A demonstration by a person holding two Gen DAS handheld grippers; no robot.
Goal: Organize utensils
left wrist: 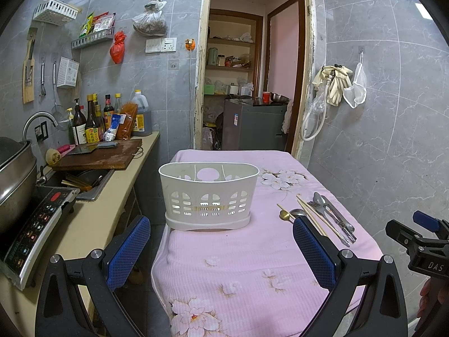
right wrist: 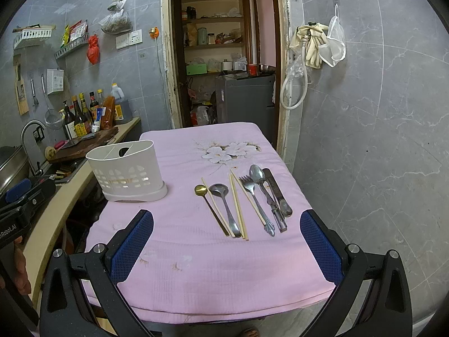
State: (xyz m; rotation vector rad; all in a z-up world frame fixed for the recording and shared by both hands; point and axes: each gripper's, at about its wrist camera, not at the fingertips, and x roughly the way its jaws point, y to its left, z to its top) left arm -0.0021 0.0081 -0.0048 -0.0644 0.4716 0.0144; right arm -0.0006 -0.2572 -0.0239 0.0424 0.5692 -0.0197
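Observation:
A white slotted utensil holder (left wrist: 209,193) stands on the pink flowered tablecloth (left wrist: 238,266), empty as far as I can see; it also shows in the right wrist view (right wrist: 126,171). To its right lie a gold spoon (right wrist: 200,189), a steel ladle spoon (right wrist: 220,189), chopsticks (right wrist: 237,207), a fork (right wrist: 248,185), a spoon (right wrist: 256,172) and a knife (right wrist: 276,191). My left gripper (left wrist: 221,250) is open and empty in front of the holder. My right gripper (right wrist: 227,241) is open and empty, just short of the utensil handles.
A kitchen counter (left wrist: 112,196) runs along the left with a cutting board (left wrist: 98,157), sink (left wrist: 92,179), induction cooker (left wrist: 36,224) and bottles (left wrist: 92,120). A doorway (left wrist: 252,84) lies behind the table. A tiled wall with hanging gloves (left wrist: 334,84) is at right.

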